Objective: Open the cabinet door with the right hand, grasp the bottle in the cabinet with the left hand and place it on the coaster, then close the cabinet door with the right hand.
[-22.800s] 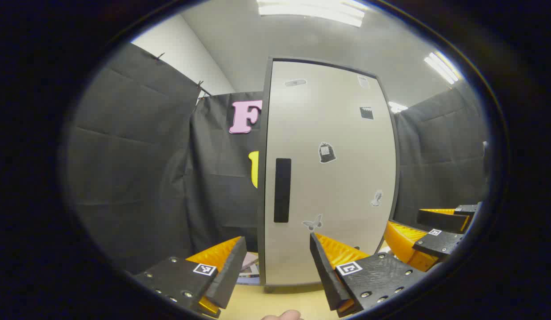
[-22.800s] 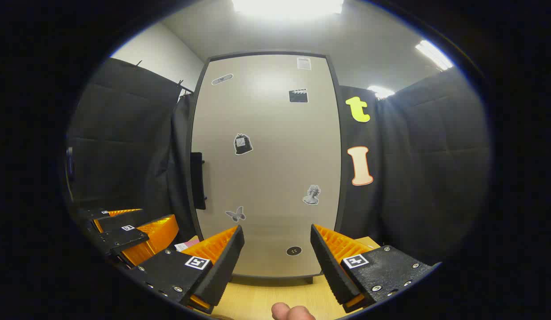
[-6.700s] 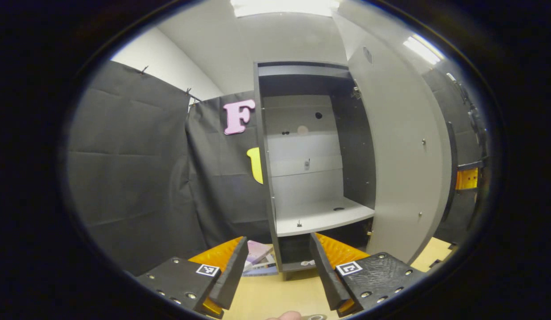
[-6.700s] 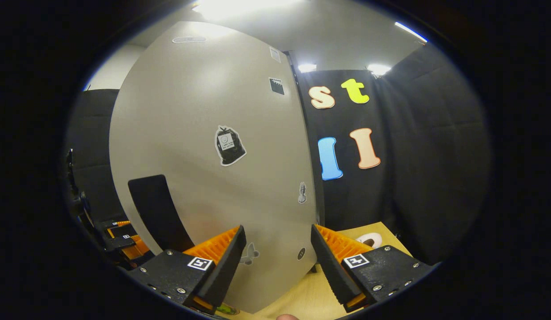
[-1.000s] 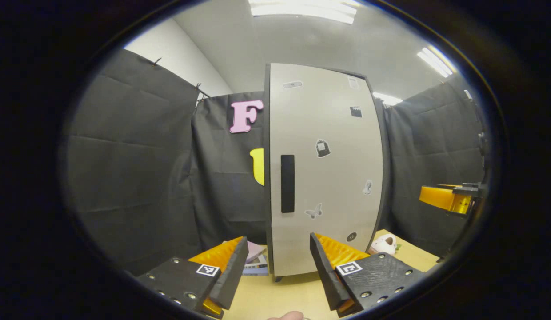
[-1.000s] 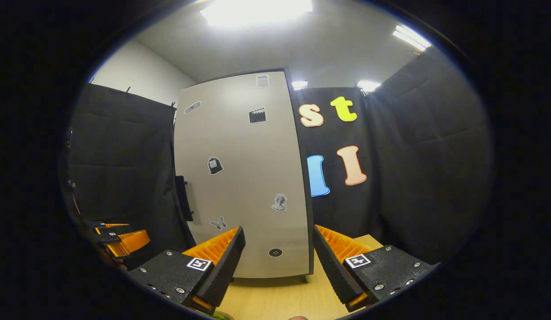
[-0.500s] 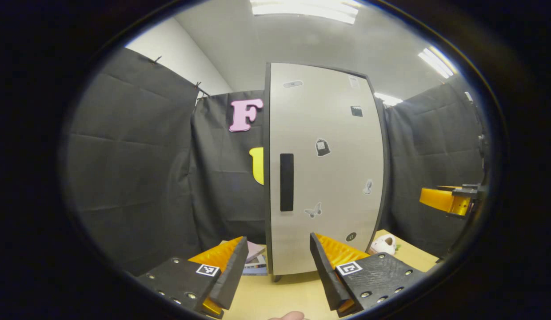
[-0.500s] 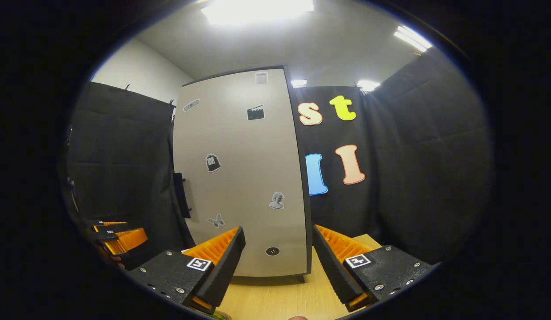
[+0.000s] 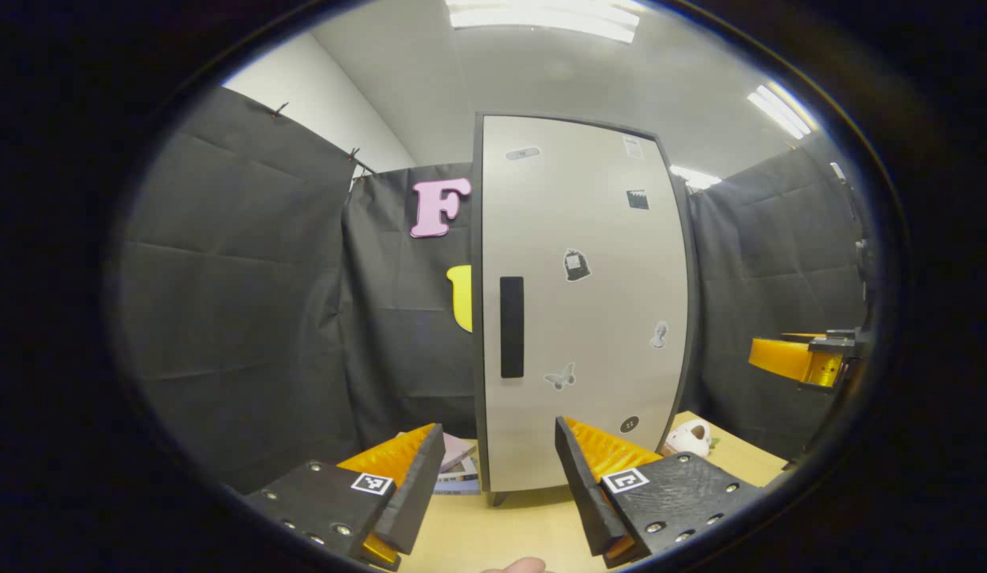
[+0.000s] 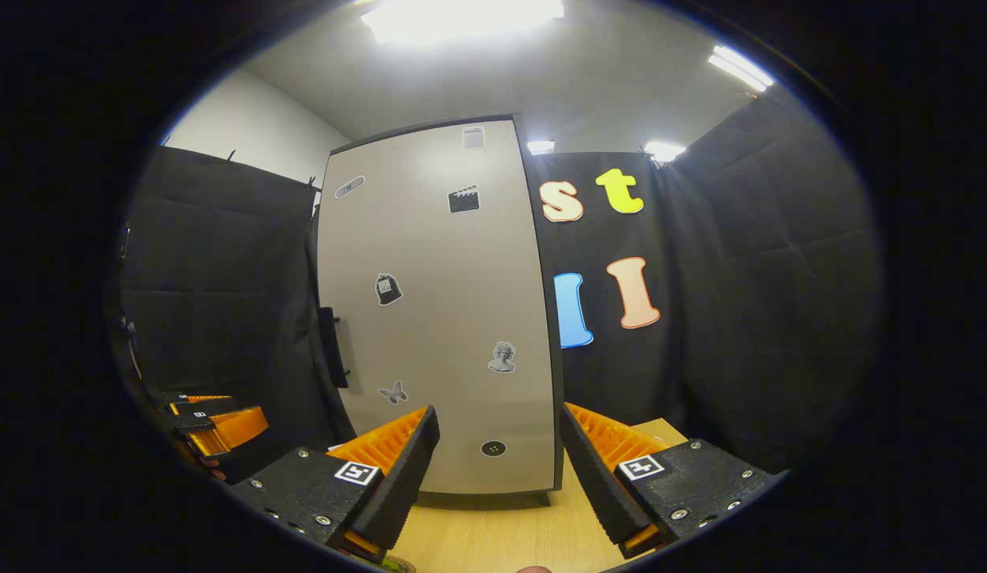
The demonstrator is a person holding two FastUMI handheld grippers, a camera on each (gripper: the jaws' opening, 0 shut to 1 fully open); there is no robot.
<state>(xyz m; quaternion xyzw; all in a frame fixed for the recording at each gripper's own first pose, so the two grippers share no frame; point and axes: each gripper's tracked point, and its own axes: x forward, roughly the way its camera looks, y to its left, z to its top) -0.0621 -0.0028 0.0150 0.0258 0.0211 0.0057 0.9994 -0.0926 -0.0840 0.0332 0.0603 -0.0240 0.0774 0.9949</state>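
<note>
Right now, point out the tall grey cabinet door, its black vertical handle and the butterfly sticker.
Grey cabinet door (image 9: 597, 334), left gripper view, bare middle panel.
Black vertical handle (image 9: 511, 326), left gripper view, mid-bar.
Butterfly sticker (image 10: 392, 392), right gripper view, wings' centre.

Ceiling lights (image 9: 541, 16) are glaring overhead, black cloth walls (image 9: 239, 302) are hanging all round, wooden tabletop (image 10: 493, 533) is sitting underneath.

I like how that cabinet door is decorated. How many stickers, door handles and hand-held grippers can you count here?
Stickers on the cabinet door: 7
Door handle: 1
Hand-held grippers, the left hand-held gripper and the right hand-held gripper: 2
Total: 10
</note>
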